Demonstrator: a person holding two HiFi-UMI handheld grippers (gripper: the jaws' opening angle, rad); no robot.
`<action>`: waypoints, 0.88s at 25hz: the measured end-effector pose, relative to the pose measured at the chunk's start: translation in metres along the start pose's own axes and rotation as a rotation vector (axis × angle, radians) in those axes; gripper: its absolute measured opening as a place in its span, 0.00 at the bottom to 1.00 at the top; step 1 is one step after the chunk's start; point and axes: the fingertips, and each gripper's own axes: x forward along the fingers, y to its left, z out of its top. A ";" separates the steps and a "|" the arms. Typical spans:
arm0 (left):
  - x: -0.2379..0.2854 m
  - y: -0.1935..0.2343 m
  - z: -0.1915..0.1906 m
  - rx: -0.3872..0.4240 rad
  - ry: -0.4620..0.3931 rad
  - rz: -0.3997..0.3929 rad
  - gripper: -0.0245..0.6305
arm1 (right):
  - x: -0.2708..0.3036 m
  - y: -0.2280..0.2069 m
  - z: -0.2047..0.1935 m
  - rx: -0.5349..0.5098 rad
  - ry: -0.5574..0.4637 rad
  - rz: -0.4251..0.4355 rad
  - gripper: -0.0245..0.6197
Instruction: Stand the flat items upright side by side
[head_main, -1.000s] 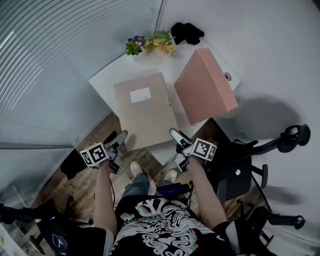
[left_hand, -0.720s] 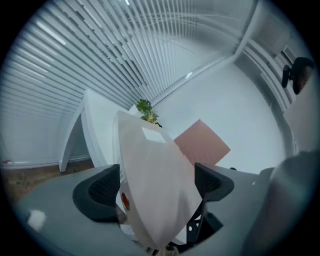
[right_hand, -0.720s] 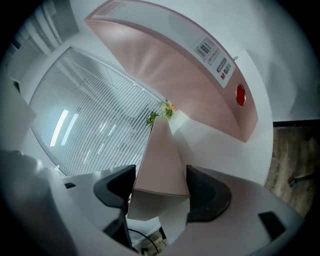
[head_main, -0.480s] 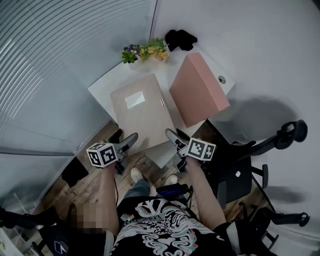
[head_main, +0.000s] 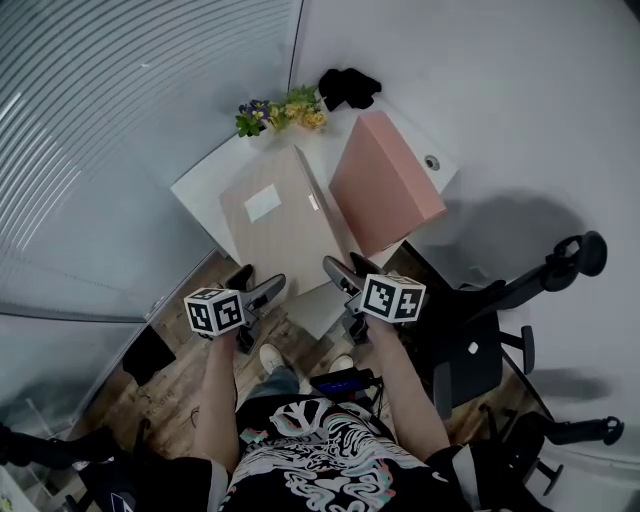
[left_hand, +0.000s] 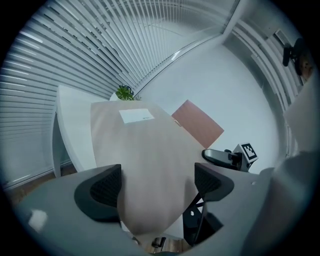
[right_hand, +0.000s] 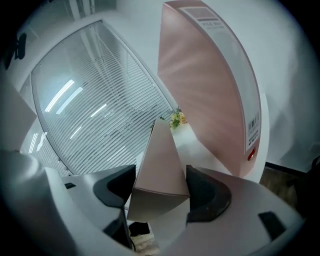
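A beige box file (head_main: 275, 215) with a white label lies on the white table (head_main: 195, 185), its right long side tipped up. Beside it on the right lies a pink box file (head_main: 385, 180). My right gripper (head_main: 336, 270) is at the beige file's near right corner. In the right gripper view that file's end (right_hand: 157, 170) fills the gap between both pads, so my right gripper (right_hand: 157, 187) is shut on it. My left gripper (head_main: 268, 292) is at the near left corner. Its jaws (left_hand: 157, 180) stand wide over the beige file (left_hand: 150, 150); contact is unclear.
Flowers (head_main: 275, 108) and a black object (head_main: 348, 85) sit at the table's far end, and a round cable hole (head_main: 431, 162) is by the pink file. Window blinds run along the left. Office chairs (head_main: 560, 265) stand to the right on the wood floor.
Both grippers have risen and rolled at the beige file's near edge. The file, flat before, now has its right side tipped up.
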 end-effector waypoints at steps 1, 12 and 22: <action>0.001 -0.002 0.000 0.006 0.003 -0.001 0.73 | -0.001 0.002 0.002 -0.011 0.000 -0.004 0.53; 0.019 -0.014 -0.001 0.032 0.043 -0.014 0.72 | -0.013 0.022 0.017 -0.174 -0.007 -0.078 0.53; 0.029 -0.021 -0.002 0.035 0.062 -0.020 0.71 | -0.021 0.033 0.026 -0.281 -0.021 -0.118 0.53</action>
